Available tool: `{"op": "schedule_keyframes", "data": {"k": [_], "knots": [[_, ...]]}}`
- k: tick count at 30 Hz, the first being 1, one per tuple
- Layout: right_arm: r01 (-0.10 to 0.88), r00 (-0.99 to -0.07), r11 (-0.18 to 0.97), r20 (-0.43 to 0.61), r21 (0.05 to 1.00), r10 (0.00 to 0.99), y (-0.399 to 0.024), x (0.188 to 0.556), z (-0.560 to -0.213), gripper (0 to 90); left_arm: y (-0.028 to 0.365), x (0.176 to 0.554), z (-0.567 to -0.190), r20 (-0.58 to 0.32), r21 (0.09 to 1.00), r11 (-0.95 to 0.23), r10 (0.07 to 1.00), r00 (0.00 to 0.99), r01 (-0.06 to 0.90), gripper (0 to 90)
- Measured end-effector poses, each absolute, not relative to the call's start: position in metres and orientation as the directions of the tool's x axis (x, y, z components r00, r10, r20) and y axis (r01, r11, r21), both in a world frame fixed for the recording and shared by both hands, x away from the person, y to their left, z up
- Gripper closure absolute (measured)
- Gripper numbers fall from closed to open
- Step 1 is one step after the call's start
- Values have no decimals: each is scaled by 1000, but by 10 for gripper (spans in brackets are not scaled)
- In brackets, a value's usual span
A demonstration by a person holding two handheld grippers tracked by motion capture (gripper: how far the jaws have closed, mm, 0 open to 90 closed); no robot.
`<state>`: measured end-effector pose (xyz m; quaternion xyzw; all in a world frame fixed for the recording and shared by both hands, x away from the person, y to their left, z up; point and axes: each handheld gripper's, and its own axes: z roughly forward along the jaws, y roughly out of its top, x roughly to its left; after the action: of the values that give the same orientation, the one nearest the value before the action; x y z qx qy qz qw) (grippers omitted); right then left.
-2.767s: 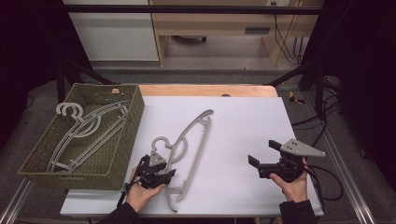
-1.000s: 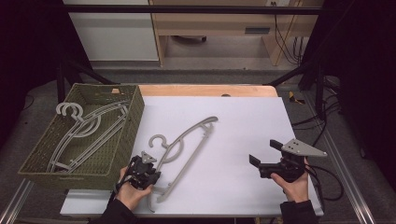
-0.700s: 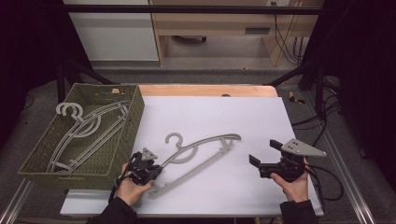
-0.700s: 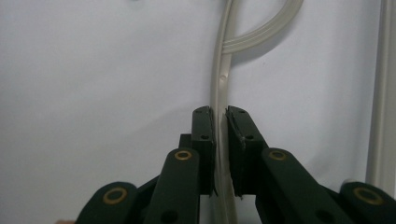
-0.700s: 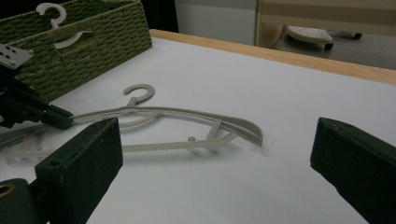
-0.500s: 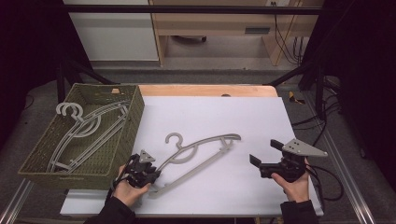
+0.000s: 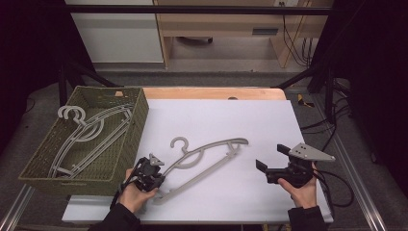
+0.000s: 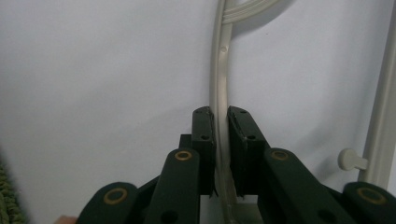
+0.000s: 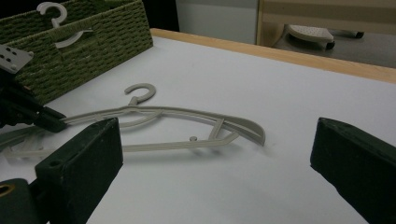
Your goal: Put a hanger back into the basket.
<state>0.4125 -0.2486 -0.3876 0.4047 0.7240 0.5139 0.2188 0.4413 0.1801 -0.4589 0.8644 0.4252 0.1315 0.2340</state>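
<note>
Change: the pale grey plastic clothes hanger (image 7: pixel 204 156) has swung round from a steep diagonal to a shallow one, its hook now up near frame centre; the left hand has shifted a little leftward.
Left gripper (image 7: pixel 155 179): lower left of the high view; jaws have just been closing and now clamp the hanger's thin arm (image 8: pixel 221 121) between the pads.
Right gripper (image 7: pixel 269 163): lower right, jaws spread wide, nothing between them, well apart from the hanger.
Hanger position: flat on the white table sheet (image 7: pixel 216 120), centre-left.
Green woven basket (image 7: pixel 127 144): left edge, holding other grey hangers (image 7: pixel 89 132).
</note>
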Motion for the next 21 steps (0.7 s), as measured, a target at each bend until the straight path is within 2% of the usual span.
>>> {"op": "schedule_keyframes", "data": {"k": [6,13,21], "knots": [[361,-576,144,99,922,811,-248,412,-388,25,184,440,-460,13,548,-518,791,612,657,825],[359,-577,142,100,923,811,-251,412,-387,25,188,434,-451,-46,607,-473,782,622,639,827],[359,-571,139,99,923,815,-251,412,-387,25,193,425,-431,-16,648,-457,792,611,609,827]]}}
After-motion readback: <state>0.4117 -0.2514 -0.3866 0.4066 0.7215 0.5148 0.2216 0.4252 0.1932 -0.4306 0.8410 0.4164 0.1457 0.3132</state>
